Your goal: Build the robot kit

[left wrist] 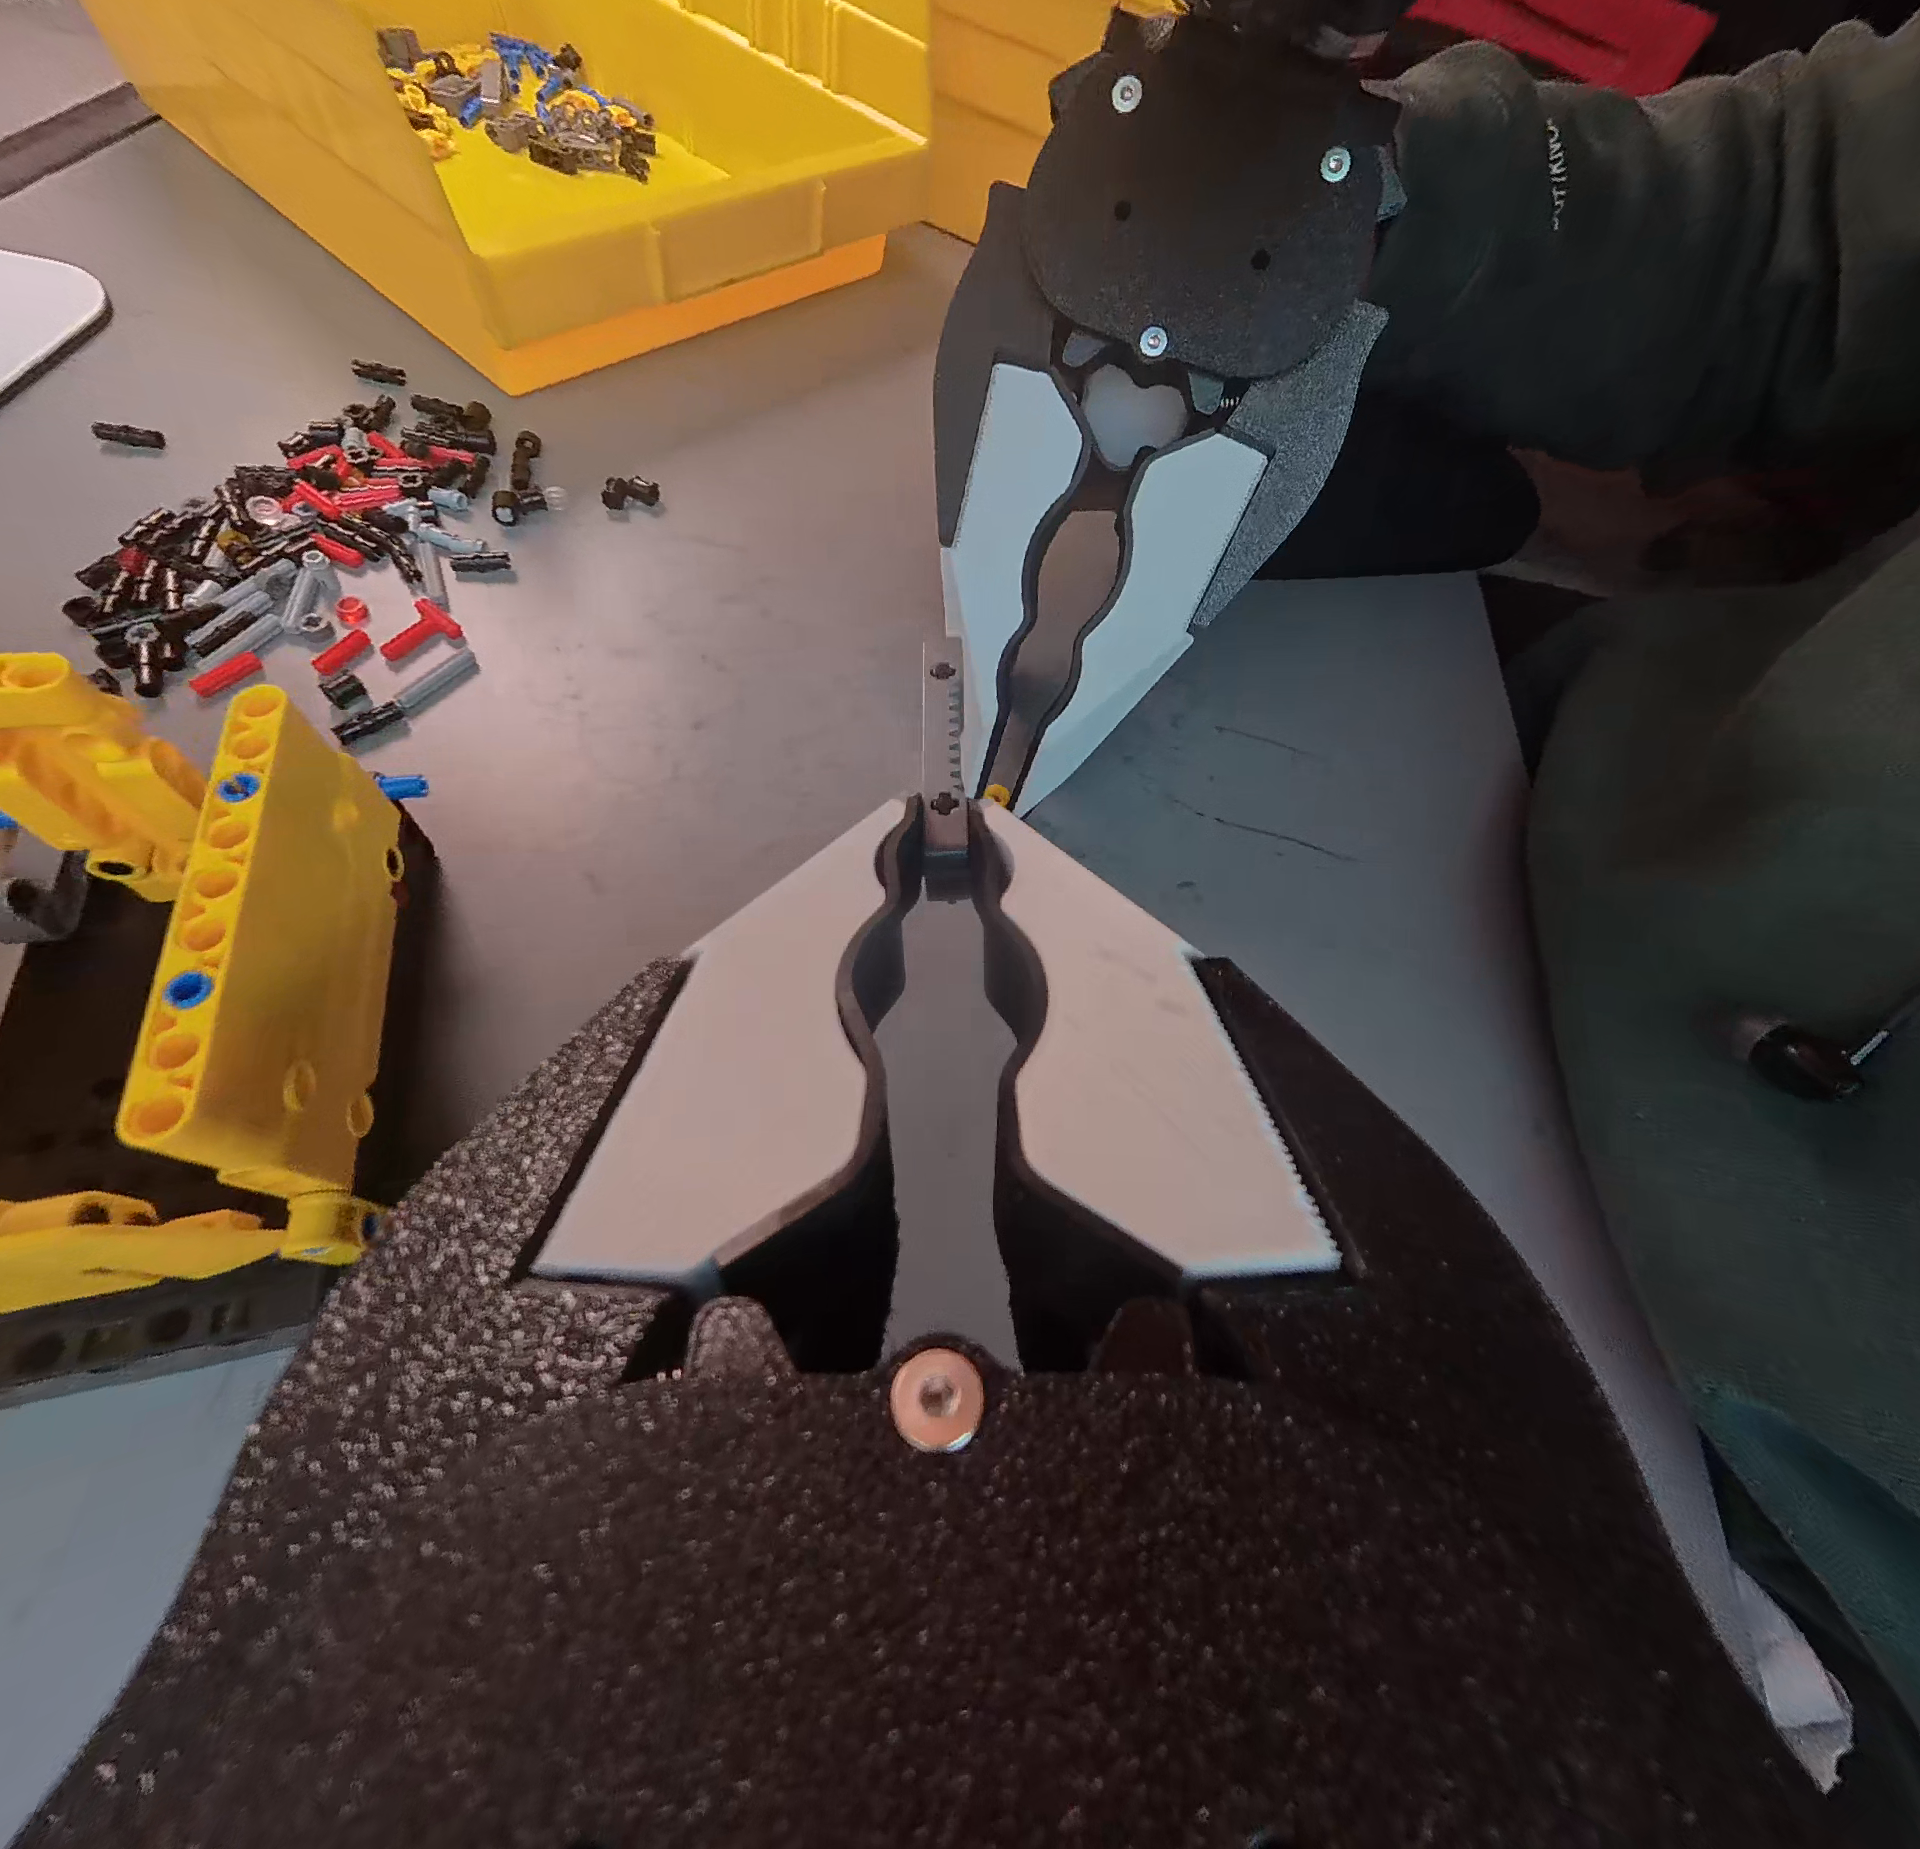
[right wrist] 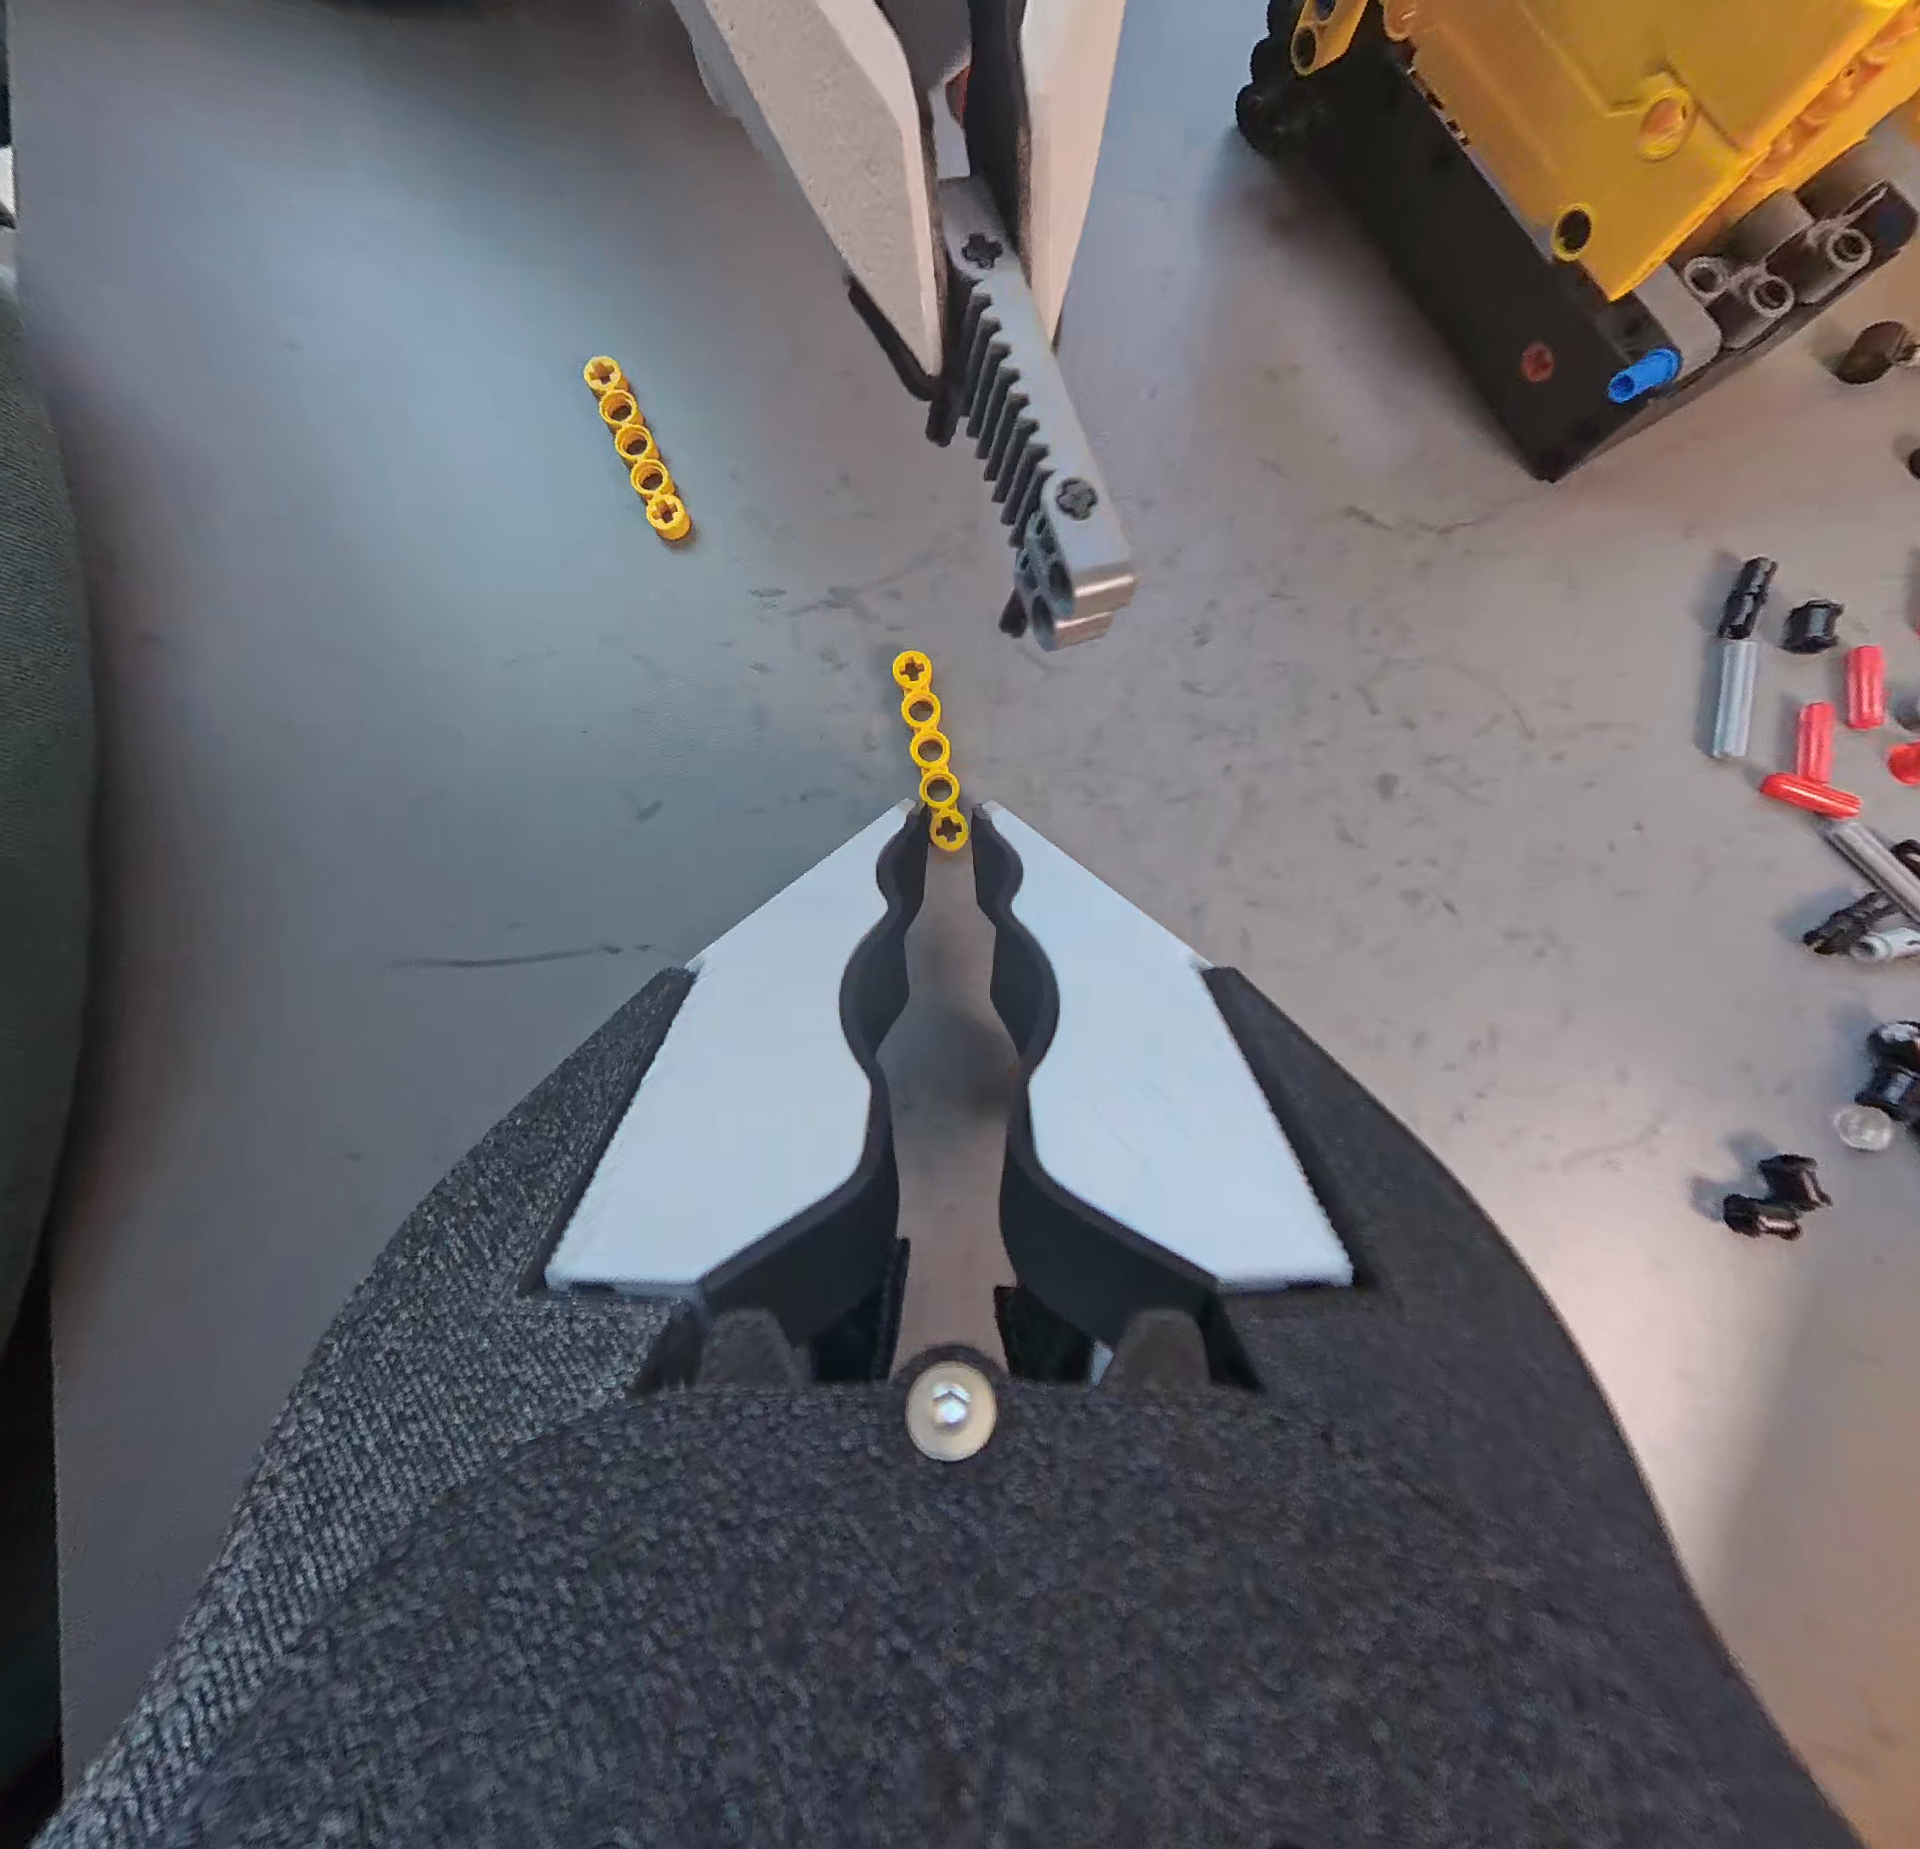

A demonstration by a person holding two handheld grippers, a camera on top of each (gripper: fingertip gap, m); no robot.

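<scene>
the left gripper (left wrist: 945, 812) is clenched on a grey toothed rack (left wrist: 943, 734), its fingertips pinching the rack's near end at the centre of the left wrist view; the rest of the rack sticks out past the tips toward the top of the frame. in the right wrist view the same rack (right wrist: 1023, 428) hangs down from the upper middle, teeth on its left edge, its free end clear of the table (right wrist: 1299, 864).

the right gripper (right wrist: 948, 823) grasps a yellow beam (right wrist: 930, 750) by its near end, the tips closed on the last hole at the centre of the frame, and the beam points up toward the rack's free end without touching it. in the left wrist view this gripper (left wrist: 1003, 797) comes down from the upper right, held by a gloved hand (left wrist: 1621, 272), its tips just beside the rack with a speck of yellow between them.

a second yellow beam (right wrist: 636, 445) lies flat on the table in the upper left of the right wrist view, well apart from the first.

farther out, a yellow and black brick model (left wrist: 208, 968) sits at the left edge of the left wrist view and shows again (right wrist: 1621, 137) at the upper right of the right wrist view. a heap of small black, red and grey parts (left wrist: 301, 552) lies above it, and a yellow bin (left wrist: 582, 126) holding mixed small parts stands at the top left.
</scene>
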